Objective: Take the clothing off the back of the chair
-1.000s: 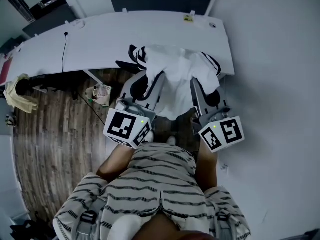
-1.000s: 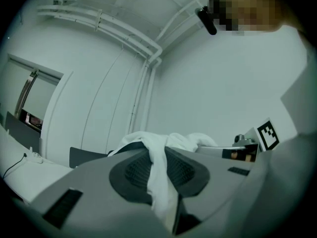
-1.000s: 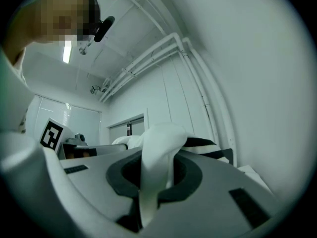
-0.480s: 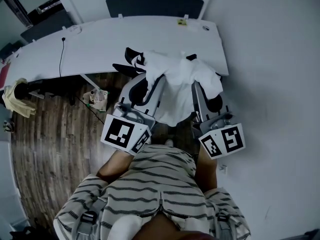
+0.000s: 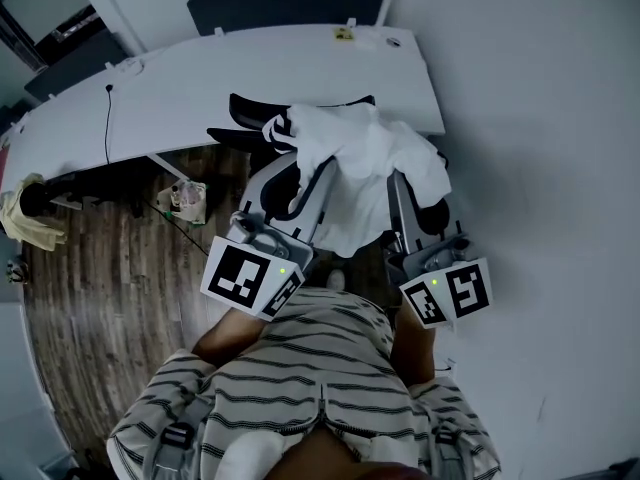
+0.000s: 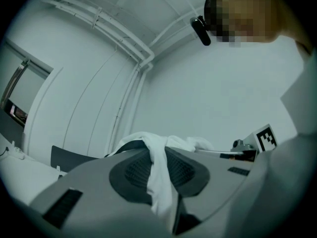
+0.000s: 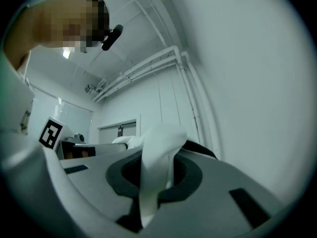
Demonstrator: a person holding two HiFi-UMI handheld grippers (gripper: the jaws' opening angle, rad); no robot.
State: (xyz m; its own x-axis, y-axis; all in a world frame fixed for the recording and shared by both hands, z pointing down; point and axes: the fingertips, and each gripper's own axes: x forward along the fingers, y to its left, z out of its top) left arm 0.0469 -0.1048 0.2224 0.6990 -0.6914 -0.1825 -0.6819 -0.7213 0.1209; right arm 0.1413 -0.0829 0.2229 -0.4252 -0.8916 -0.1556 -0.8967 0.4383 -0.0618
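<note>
A white piece of clothing (image 5: 372, 158) hangs bunched between my two grippers above a black chair (image 5: 250, 120) at the desk. My left gripper (image 5: 318, 168) is shut on one side of it. The left gripper view shows a fold of the cloth (image 6: 159, 182) pinched between the jaws of that gripper (image 6: 159, 160). My right gripper (image 5: 398, 176) is shut on the other side. In the right gripper view a white fold (image 7: 157, 157) rises out of that gripper (image 7: 153, 182). The chair's seat is hidden under the cloth.
A long white desk (image 5: 200, 78) runs behind the chair, with a dark panel (image 5: 280, 8) at its far edge and a cable (image 5: 108, 118) on top. A small bin (image 5: 185, 198) and a yellow cloth (image 5: 25, 218) lie on the wood floor at the left. A white wall closes the right side.
Both grippers have risen and drawn back toward me with the white clothing. The cloth has lifted, and more of the black chair back shows behind it.
</note>
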